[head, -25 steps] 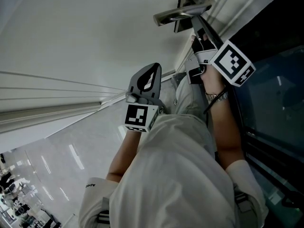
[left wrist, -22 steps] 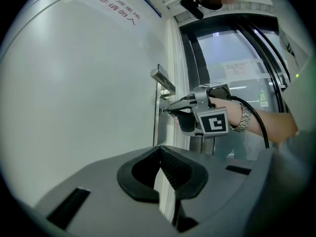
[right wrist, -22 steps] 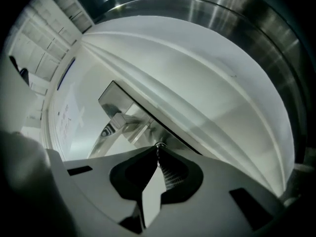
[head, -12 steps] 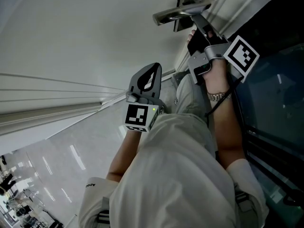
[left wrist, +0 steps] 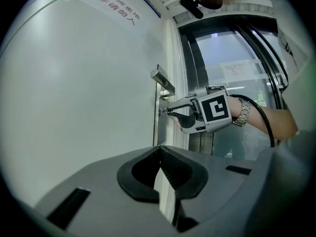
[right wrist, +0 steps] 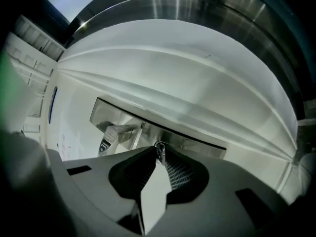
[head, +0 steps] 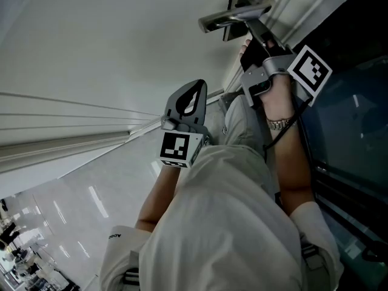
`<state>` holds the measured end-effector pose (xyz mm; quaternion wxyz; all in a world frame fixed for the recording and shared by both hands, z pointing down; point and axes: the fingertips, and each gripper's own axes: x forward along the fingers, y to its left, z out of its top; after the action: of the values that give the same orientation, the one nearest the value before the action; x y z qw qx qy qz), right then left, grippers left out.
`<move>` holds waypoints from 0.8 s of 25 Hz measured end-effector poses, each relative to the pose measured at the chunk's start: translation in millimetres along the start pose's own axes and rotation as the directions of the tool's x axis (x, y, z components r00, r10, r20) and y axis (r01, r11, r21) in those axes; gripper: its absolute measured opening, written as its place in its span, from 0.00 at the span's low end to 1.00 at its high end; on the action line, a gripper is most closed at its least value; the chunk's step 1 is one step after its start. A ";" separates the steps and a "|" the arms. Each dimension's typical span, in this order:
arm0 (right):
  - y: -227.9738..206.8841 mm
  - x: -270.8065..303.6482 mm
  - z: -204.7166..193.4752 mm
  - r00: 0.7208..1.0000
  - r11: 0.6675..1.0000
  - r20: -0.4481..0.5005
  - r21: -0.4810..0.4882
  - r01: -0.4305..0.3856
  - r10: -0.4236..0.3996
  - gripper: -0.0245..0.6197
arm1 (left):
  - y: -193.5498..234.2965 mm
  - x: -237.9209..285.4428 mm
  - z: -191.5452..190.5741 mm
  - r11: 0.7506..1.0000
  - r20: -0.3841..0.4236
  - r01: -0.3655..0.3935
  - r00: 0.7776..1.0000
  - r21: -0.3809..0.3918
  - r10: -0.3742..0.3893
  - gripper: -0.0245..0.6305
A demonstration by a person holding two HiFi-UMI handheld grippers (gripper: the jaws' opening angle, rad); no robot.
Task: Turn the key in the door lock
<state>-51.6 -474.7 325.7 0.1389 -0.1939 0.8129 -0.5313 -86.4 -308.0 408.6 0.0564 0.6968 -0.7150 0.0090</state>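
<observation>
**Head view.** My right gripper (head: 250,29) is up against the door (head: 121,47), just under the handle (head: 233,18). The key is hidden behind the jaws from here. My left gripper (head: 195,87) hangs lower down, well apart from the lock, and touches nothing.

**Left gripper view.** My left jaws meet at the tips with nothing between them. Past them I see the right gripper (left wrist: 168,111) side-on, pointing level at the door. Its tips are on the key (left wrist: 162,110), which sits in the lock plate (left wrist: 157,126) below the handle (left wrist: 163,80).

**Right gripper view.** The jaws are clamped on the head of the key (right wrist: 159,149). They have just eased open a shade, but the key is between them and both pads touch it. The lock plate (right wrist: 197,139) and the handle (right wrist: 116,132) lie slanted across the view, so I judge my wrist to be rolled partway round.

I take this to be the turn itself, with the key seated, gripped and mid-rotation. Whether the bolt has thrown I cannot tell.

Next I should firm up the pinch. Then I keep rolling about the key's own line, with no sideways push, until the lock stops. With a grip this light, I think the pads could slip round the key head.
</observation>
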 end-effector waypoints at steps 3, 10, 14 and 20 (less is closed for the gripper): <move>-4.1 0.2 -1.9 1.000 1.000 -0.019 -0.028 -0.007 0.007 0.15 | 0.6 1.9 2.6 1.000 0.014 0.007 1.000 -0.006 -0.007 0.05; -2.2 -6.0 -27.8 0.992 0.990 -0.119 -0.130 -0.052 0.037 0.21 | 2.6 3.0 0.3 1.000 0.004 0.009 1.000 -0.008 -0.009 0.05; -0.7 -8.0 -44.8 0.985 0.972 -0.166 -0.222 -0.076 0.039 0.21 | 1.4 1.0 -0.8 1.000 0.012 0.007 1.000 -0.009 -0.006 0.05; -7.0 -18.3 -69.0 0.986 0.927 -0.168 -0.371 -0.059 -0.004 0.20 | 8.7 -2.4 -1.2 1.000 0.010 -0.013 1.000 -0.012 0.013 0.05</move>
<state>-64.0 -412.8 359.9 0.0388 -0.1606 0.9107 -0.3786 -95.0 -305.3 410.1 0.0568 0.6917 -0.7199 0.0016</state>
